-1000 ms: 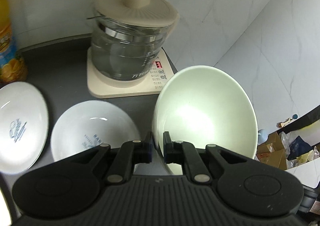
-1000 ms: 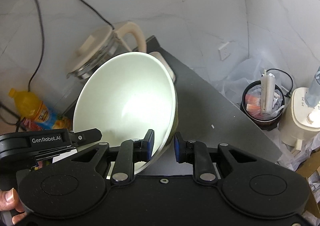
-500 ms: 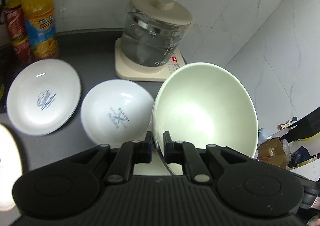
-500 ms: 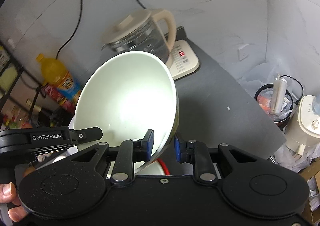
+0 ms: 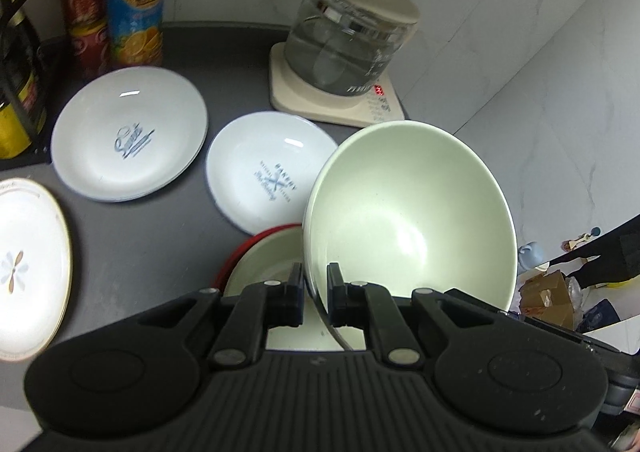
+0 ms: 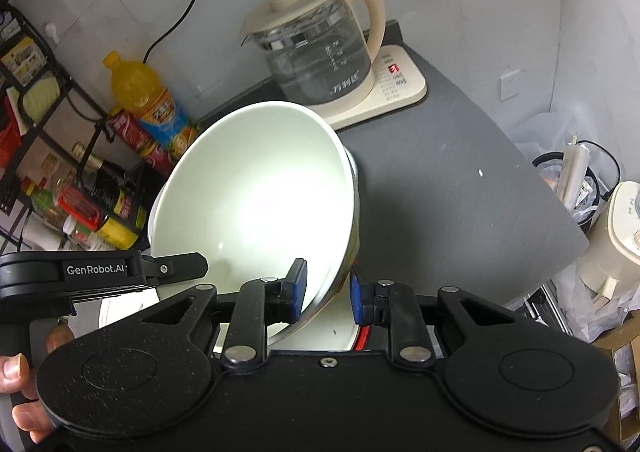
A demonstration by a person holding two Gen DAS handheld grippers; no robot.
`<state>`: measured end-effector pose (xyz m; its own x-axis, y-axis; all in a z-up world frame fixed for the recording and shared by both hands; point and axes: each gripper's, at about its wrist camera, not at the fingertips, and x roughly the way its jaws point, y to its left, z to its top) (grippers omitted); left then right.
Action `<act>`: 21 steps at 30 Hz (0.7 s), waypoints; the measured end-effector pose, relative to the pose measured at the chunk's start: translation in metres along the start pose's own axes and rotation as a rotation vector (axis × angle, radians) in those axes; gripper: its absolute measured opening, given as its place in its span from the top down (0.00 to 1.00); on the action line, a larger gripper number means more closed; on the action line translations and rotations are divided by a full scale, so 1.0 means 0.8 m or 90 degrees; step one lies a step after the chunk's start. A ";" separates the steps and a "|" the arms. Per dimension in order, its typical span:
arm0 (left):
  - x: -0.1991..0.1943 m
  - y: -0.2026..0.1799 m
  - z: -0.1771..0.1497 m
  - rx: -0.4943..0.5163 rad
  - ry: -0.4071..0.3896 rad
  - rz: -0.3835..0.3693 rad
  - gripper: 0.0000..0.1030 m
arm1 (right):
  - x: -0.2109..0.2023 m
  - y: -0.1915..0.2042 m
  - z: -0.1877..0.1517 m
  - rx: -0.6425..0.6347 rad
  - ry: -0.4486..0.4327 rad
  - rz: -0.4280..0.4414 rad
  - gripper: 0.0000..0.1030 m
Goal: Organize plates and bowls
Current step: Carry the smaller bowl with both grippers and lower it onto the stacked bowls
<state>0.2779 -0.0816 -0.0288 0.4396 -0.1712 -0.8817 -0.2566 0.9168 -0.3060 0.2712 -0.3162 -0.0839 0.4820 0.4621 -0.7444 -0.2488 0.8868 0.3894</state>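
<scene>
Between left gripper (image 5: 315, 294) fingers: green bowl (image 5: 404, 212) rim | right gripper (image 6: 326, 292) straddles it

A pale green bowl (image 5: 408, 212) stood tilted on its rim between the left claw's (image 5: 314, 292) fingers, over a red-rimmed bowl (image 5: 264, 260). Beyond the claw lay a small white plate (image 5: 264, 168), further left a larger one (image 5: 128, 132), and a gold-rimmed plate (image 5: 28, 272).

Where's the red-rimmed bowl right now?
In the left wrist view the red-rimmed bowl sits on the counter, directly under the left gripper and the green bowl it holds, just nearer than the small plate.
</scene>
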 end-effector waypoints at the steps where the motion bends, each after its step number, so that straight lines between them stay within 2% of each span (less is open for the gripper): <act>1: 0.000 0.002 -0.003 -0.002 0.003 0.002 0.92 | 0.000 0.001 -0.002 -0.002 0.003 0.001 0.78; 21: 0.022 0.044 -0.033 -0.030 0.077 0.040 0.91 | 0.042 0.021 -0.029 -0.029 0.093 -0.005 0.78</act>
<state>0.2542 -0.0621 -0.0647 0.3148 -0.1583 -0.9359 -0.3227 0.9094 -0.2624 0.2639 -0.2860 -0.1146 0.3571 0.4470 -0.8201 -0.2843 0.8884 0.3604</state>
